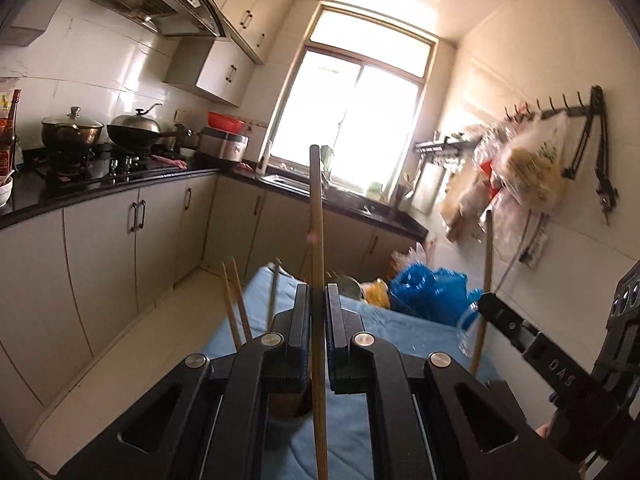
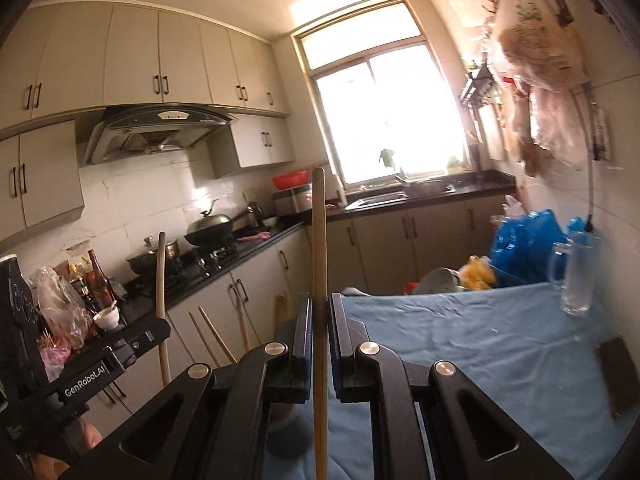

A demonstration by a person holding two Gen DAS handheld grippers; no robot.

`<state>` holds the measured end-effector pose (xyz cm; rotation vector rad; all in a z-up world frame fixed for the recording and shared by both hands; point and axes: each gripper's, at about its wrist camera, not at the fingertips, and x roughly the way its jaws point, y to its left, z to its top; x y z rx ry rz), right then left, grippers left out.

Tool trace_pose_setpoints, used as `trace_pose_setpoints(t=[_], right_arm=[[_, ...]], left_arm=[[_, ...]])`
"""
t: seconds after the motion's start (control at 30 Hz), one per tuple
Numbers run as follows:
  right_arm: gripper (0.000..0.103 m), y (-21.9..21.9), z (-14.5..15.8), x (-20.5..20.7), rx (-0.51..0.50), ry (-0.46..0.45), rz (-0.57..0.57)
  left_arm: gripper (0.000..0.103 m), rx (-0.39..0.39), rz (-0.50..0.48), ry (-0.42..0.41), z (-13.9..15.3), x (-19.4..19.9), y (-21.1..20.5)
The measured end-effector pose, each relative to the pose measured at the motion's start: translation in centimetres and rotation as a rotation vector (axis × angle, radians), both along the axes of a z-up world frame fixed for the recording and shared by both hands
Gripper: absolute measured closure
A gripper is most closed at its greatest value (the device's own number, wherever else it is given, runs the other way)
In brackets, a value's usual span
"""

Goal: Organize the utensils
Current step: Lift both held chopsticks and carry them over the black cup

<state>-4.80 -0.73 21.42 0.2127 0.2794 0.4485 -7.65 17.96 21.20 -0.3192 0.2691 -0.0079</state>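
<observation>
Blue-clothed surface (image 2: 460,344) below, kitchen cabinets beyond. Clear glass mug (image 2: 576,276) near its far right edge; dark flat object (image 2: 618,372) by the right edge. Loose chopsticks (image 1: 236,304) standing near the left edge. Left gripper (image 1: 318,300) pinching one wooden chopstick (image 1: 317,216) upright; right gripper (image 2: 320,312) pinching another chopstick (image 2: 319,232). Probably light, stiff, smooth, slip-prone; mid-shaft grip likely steadiest. Fragile mug, standing sticks in the way.

Home kitchen: range hood (image 2: 160,132), gas stove (image 1: 80,164), sink (image 2: 400,196).
</observation>
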Motion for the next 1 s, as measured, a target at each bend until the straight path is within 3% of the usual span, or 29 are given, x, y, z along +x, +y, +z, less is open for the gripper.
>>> trace_pose_setpoints(t=[0.2,0.43,1.0], right_arm=[[0.095,4.4,-0.5,4.0,0.033,-0.029,0.062],[0.095,7.4,-1.9,7.5,0.068,-0.045,0.106],[0.095,8.0,-4.6,10.0,0.091,-0.027,0.091]], left_arm=[[0.097,-0.015,0.042,-0.041,0.3,3.1,1.8],[0.097,0.031,0.079,-0.069,-0.4,5.5,2.2],[0.097,-0.001,0.080,-0.054,-2.8,7.3,3.5]])
